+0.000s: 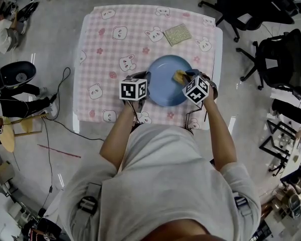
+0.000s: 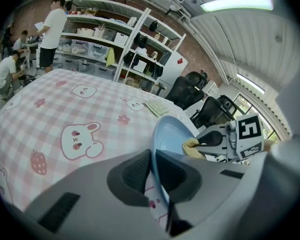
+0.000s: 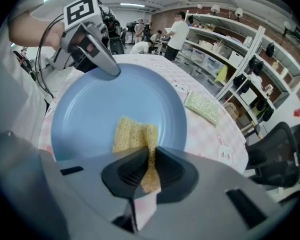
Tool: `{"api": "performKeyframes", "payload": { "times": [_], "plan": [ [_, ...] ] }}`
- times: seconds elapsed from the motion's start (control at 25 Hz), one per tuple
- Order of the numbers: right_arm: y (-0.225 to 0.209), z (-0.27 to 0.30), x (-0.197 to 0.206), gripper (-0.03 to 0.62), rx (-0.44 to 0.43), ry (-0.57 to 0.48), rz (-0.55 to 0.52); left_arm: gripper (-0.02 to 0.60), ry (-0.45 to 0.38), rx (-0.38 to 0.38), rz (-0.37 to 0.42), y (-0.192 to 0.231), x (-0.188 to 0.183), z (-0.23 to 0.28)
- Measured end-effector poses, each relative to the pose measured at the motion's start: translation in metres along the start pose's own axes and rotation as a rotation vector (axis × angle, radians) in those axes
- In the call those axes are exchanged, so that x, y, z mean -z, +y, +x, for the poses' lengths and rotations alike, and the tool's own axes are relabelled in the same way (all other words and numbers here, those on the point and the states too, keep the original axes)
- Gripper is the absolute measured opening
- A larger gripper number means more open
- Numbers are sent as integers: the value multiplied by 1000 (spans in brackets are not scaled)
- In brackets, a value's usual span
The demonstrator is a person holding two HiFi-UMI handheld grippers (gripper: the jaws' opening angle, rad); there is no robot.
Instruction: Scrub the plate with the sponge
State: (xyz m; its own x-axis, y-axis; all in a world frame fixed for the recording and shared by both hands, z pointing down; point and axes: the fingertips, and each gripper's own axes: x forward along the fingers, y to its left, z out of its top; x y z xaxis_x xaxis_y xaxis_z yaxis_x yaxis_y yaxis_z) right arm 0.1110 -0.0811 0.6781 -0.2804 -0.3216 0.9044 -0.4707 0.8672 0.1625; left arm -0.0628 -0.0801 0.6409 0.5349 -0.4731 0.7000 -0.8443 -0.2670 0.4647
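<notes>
A light blue plate (image 1: 163, 79) lies near the front of the pink checked table (image 1: 110, 49). My left gripper (image 2: 152, 170) is shut on the plate's (image 2: 170, 136) left rim. A yellow sponge (image 3: 132, 134) lies folded on the plate (image 3: 100, 109), and my right gripper (image 3: 149, 170) is shut on its near end. In the head view the sponge (image 1: 179, 77) shows at the plate's right side, just ahead of the right gripper (image 1: 188, 82). From the left gripper view, the sponge (image 2: 192, 146) and the right gripper (image 2: 202, 145) meet at the plate's far edge.
A second greenish sponge (image 1: 177, 34) lies at the table's far right, also seen in the right gripper view as a sponge (image 3: 202, 106) beyond the plate. Office chairs (image 1: 271, 59) stand to the right of the table. Cables and gear (image 1: 20, 94) lie on the floor at left.
</notes>
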Motion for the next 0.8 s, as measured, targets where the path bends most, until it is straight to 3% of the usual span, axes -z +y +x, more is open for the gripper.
{"api": "performKeyframes", "payload": {
  "times": [0.32,0.56,0.8],
  "plan": [
    [-34,12,-29,44,81,-31,84,40,-4,1,-7,-4,-1,1],
    [-33,20,-67,43,128,-104,3,41,-2,-6,-21,-1,-3,2],
    [-3,19,-94,43,70,-171,-100,40,-3,-14,-25,0,-3,5]
  ]
}}
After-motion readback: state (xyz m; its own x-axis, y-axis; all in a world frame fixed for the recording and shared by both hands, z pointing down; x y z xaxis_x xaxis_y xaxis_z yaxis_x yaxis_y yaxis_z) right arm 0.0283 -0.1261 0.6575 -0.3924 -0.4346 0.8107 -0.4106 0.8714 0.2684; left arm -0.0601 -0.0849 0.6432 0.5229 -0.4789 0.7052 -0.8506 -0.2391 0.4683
